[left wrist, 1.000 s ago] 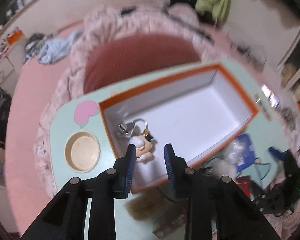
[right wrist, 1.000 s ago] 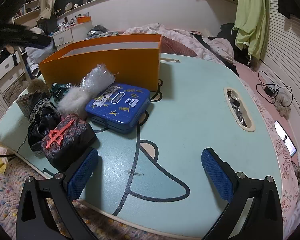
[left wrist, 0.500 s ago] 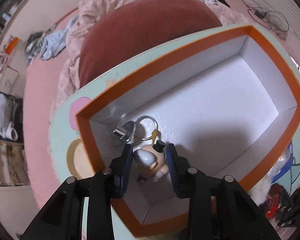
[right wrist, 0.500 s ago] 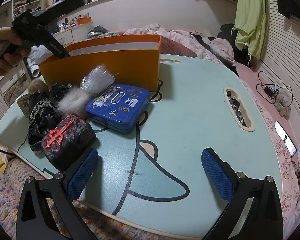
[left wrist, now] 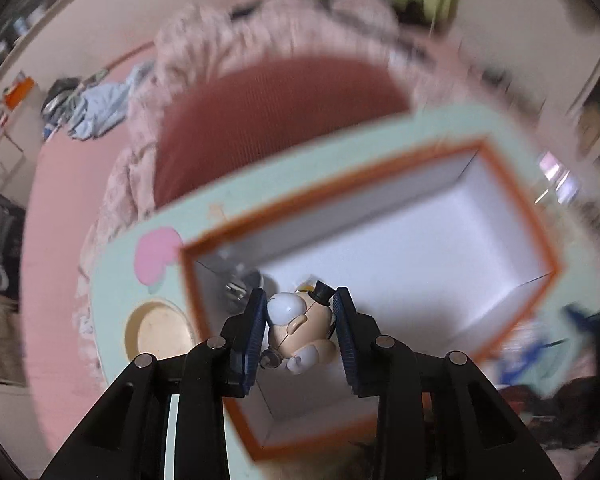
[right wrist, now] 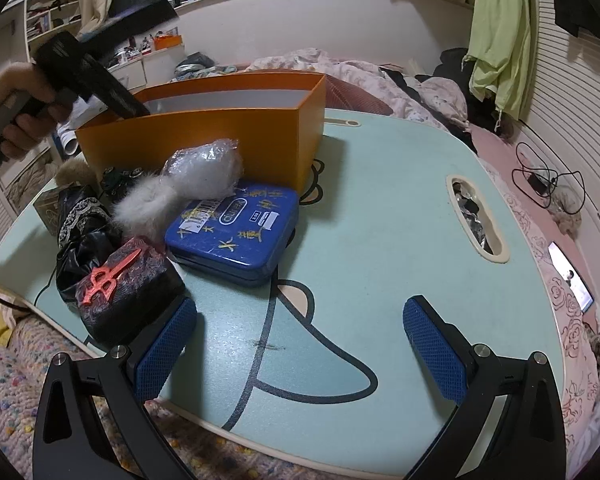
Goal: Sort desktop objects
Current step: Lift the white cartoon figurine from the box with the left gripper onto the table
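step: left tool [left wrist: 300,320] is hanging over the orange box [left wrist: 540,236] on the table [left wrist: 112,280], jaws just closing, seemingly pinching the figurine keychain [left wrist: 300,328] | advice: release low, near the corner | look: small beige figure, black hat, metal ring | right tool [right wrist: 300,344] is idling spread wide

Motion blur is smearing the left wrist view, so the key ring [left wrist: 242,284] beside the figurine [left wrist: 300,328] is showing only as a grey streak. In the right wrist view the orange box [right wrist: 204,148] wall is hiding the left gripper [right wrist: 134,110] fingertips.
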Available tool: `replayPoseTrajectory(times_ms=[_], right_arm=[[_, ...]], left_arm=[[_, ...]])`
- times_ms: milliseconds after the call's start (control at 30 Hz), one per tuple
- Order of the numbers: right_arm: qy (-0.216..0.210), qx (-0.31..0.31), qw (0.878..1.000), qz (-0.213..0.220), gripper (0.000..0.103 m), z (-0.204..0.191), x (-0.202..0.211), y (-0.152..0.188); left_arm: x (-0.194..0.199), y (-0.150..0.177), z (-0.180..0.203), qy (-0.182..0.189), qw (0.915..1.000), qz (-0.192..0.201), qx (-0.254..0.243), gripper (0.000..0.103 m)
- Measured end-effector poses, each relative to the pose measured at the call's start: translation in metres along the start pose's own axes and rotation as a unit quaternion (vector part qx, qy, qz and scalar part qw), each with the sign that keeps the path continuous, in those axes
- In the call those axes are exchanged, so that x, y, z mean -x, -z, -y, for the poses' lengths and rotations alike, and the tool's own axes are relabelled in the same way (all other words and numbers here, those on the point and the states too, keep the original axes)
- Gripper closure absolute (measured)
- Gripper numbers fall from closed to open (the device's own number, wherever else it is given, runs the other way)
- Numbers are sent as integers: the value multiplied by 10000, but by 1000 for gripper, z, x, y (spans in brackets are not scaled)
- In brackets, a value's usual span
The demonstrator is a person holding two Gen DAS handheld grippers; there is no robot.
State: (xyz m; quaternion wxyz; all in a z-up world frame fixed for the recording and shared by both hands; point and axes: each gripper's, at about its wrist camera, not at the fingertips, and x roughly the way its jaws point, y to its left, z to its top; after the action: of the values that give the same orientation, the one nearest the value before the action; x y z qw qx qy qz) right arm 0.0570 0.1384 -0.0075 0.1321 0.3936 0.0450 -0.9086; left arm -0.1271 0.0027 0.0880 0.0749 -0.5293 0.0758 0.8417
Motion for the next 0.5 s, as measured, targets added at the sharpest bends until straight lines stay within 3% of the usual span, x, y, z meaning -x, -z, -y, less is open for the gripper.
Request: replayPoseTrajectory(times_ms=[100,167,267,500], right_arm=[[0,-3,10000,0,0,0,0,0],[0,-5,10000,0,0,0,0,0],[0,-7,10000,1,0,0,0,0],[2,-9,10000,4,0,0,0,0]], left_arm=[[54,16,-9,516,9964,653,182,71],[69,33,-6,661,9945,794,147,71],[67,65,1,666,9949,746,130,71],[34,95,11,729,9955,595,142,71]])
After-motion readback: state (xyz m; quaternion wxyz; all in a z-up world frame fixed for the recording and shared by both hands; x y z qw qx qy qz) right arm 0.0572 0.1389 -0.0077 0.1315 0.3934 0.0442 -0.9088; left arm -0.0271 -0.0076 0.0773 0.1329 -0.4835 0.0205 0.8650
